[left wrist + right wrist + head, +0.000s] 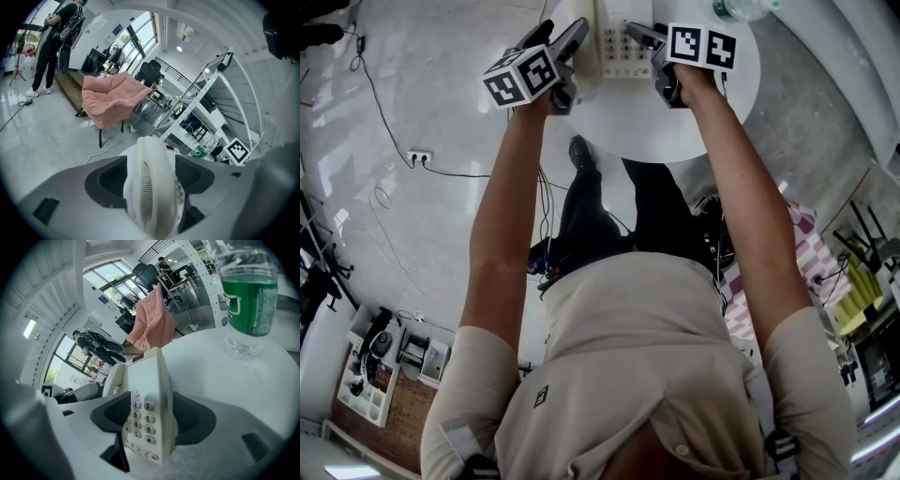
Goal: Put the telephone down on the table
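Note:
A white telephone (617, 45) with a keypad is held between both grippers above the round white table (675, 122). My left gripper (578, 39) is shut on its handset side (151, 187), with the jaws pressed against the receiver. My right gripper (643, 37) is shut on the keypad side (146, 416); the number keys face the camera there. In the right gripper view the table top (220, 380) lies just under the phone. I cannot tell whether the phone touches it.
A green-labelled plastic bottle (248, 301) stands on the table beyond the phone, at the top edge (745, 7) in the head view. A pink-draped chair (110, 98), a metal shelf rack (197, 108) and a standing person (56, 42) lie further off. Cables and a power strip (419, 157) lie on the floor.

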